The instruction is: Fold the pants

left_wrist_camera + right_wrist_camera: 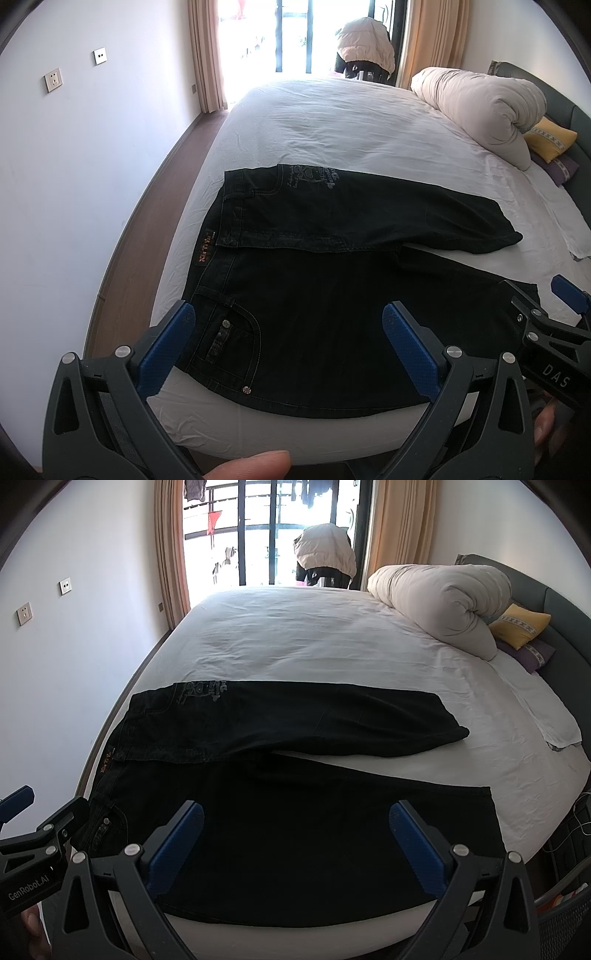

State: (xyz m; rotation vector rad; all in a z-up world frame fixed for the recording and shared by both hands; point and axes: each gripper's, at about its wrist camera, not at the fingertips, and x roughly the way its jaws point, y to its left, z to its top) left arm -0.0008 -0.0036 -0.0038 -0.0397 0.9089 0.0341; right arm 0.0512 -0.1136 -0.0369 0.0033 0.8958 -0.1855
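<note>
Black jeans lie flat on the white bed sheet, waistband to the left, legs running right. The far leg lies spread apart from the near leg. My left gripper is open and empty, hovering above the near pocket and hip area. My right gripper is open and empty above the near leg of the jeans. The right gripper's fingers also show in the left wrist view, and the left gripper's in the right wrist view.
A rolled beige duvet and yellow pillow lie at the bed's far right by the headboard. A folded white cloth lies on the right of the sheet. A wall and wooden floor strip run along the bed's left. A balcony door is beyond.
</note>
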